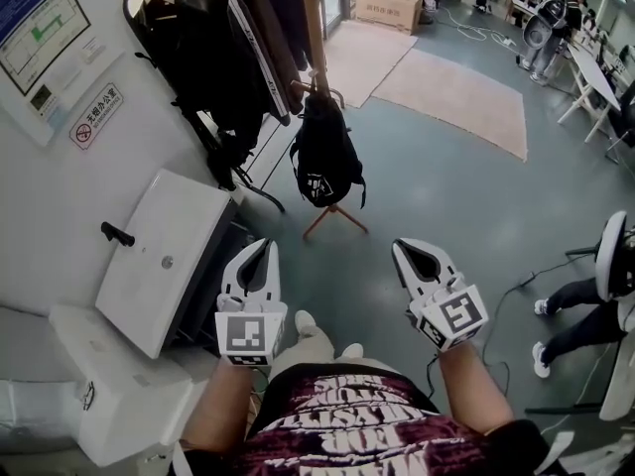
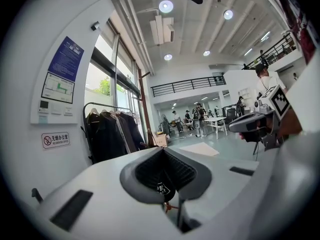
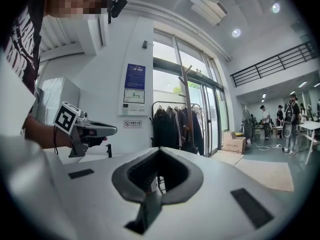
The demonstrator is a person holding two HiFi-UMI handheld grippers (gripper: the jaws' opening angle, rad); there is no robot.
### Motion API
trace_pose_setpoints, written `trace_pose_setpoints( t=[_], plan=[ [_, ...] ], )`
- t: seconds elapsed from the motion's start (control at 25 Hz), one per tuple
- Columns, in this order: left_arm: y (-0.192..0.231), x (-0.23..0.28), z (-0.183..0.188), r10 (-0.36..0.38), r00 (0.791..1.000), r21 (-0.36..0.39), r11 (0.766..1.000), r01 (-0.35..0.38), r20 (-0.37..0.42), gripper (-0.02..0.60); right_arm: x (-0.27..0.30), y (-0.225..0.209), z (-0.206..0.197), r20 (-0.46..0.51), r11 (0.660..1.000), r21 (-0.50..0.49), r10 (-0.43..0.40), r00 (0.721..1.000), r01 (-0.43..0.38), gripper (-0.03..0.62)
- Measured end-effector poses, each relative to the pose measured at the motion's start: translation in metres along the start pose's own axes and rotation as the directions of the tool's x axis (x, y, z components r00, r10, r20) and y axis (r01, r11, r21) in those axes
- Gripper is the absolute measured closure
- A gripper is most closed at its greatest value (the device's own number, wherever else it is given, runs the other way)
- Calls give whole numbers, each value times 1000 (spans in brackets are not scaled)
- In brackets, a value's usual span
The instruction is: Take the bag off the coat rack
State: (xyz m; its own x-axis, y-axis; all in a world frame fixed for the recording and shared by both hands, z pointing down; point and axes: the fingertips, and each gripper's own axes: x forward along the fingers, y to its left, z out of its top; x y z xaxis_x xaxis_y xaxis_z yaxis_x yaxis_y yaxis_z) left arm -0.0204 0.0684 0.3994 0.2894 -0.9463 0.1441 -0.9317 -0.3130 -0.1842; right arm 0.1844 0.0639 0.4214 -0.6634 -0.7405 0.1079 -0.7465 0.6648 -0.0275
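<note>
Black fabric bag [image 1: 324, 157] — soft backpack, hangs low on wooden coat rack [image 1: 314, 28], just above rack's splayed feet, well ahead of both tongs. Probably light to moderate weight, floppy, will sag once lifted. Matte weave, not slippery. Best hold, by judgement: top loop or strap near peg. Neither holds anything: left tongs [image 1: 263, 249] pressed together, right tongs [image 1: 407, 250] likewise.

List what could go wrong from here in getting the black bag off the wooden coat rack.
1. The left gripper and right gripper both have their jaws together, well short of the bag; arriving like that would only push it.
2. The coat rack stands on thin splayed legs; a sideways pull on the bag might tip it.
3. Dark coats hang close beside the bag, so the jaws could snag a sleeve instead of a strap.
</note>
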Motion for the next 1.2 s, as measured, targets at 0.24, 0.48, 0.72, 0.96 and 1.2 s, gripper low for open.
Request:
trace_pose_setpoints(
  t=[0.24,0.48,0.72,0.96,1.2],
  plan=[
    [-10,10,0,-32,999,5,999,31,12,577,-8,-6,-6,-12,1000,0,-25,1000,25,591],
    [-8,20,4,-45,999,16,999,45,22,575,3,-12,-8,-17,999,10,-32,999,33,591],
    [10,36,-2,-33,999,4,999,33,14,575,26,-16,-10,-21,999,19,-26,999,27,591],
    [29,58,-6,-36,999,-7,999,36,7,575,57,-24,-3,-15,999,18,-28,999,29,591],
    [51,84,-4,-50,999,-13,999,50,14,575,90,-31,5,-17,999,13,-33,999,33,591]
  ],
)
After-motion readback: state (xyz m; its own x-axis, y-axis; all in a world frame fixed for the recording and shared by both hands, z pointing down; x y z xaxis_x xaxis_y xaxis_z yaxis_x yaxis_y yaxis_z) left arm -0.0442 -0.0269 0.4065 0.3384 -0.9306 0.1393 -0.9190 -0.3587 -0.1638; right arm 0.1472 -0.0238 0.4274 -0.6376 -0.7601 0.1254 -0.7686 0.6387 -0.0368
